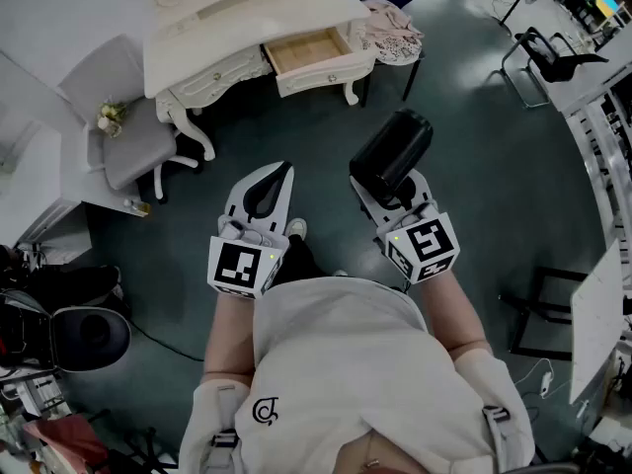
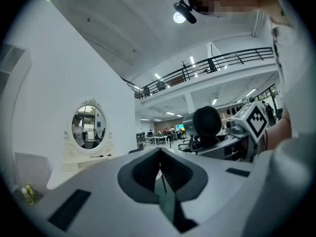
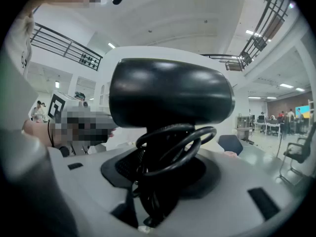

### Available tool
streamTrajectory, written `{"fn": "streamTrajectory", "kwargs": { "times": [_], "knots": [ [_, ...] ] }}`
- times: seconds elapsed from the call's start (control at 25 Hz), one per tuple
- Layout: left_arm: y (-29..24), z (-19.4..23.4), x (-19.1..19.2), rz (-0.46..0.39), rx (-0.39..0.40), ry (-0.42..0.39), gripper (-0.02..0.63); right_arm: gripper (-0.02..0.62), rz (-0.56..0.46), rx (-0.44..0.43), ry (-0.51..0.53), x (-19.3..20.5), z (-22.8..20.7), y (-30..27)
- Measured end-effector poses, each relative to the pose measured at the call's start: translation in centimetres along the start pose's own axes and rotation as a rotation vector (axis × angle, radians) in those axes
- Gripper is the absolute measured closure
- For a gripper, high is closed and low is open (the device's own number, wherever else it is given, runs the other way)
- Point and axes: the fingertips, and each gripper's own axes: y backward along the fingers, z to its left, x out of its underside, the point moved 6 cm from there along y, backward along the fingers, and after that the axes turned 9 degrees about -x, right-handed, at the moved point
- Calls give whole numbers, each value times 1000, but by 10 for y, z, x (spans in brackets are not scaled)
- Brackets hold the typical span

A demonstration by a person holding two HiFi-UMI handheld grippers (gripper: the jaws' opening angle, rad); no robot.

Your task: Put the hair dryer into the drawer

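The black hair dryer (image 1: pixel 392 154) sticks up and forward out of my right gripper (image 1: pixel 393 194), which is shut on its handle and coiled cord. In the right gripper view the hair dryer (image 3: pixel 170 93) fills the middle, with cord loops down between the jaws of my right gripper (image 3: pixel 157 181). My left gripper (image 1: pixel 283 171) is held beside it, jaws together and empty. The left gripper view shows my left gripper (image 2: pixel 159 154) shut and the hair dryer (image 2: pixel 206 122) off to the right. The open wooden drawer (image 1: pixel 308 52) of the white dressing table (image 1: pixel 247 13) lies well ahead, across the dark floor.
A grey chair (image 1: pixel 123 117) stands left of the table, and a stool with pink cloth (image 1: pixel 390 28) to its right. Black chairs (image 1: pixel 548 57) and desks sit far right. An oval mirror (image 2: pixel 89 124) tops the table. Dark floor separates me from the drawer.
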Motion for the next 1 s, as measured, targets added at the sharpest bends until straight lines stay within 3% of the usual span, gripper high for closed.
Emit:
{"fn": "streamTrajectory", "kwargs": {
  "times": [0.64, 1.0],
  "knots": [
    [-9, -7, 13, 29, 22, 32, 592, 380, 9, 35, -4, 9, -9, 5],
    [-53, 16, 36, 76, 55, 61, 592, 379, 61, 63, -49, 24, -43, -29]
  ]
}}
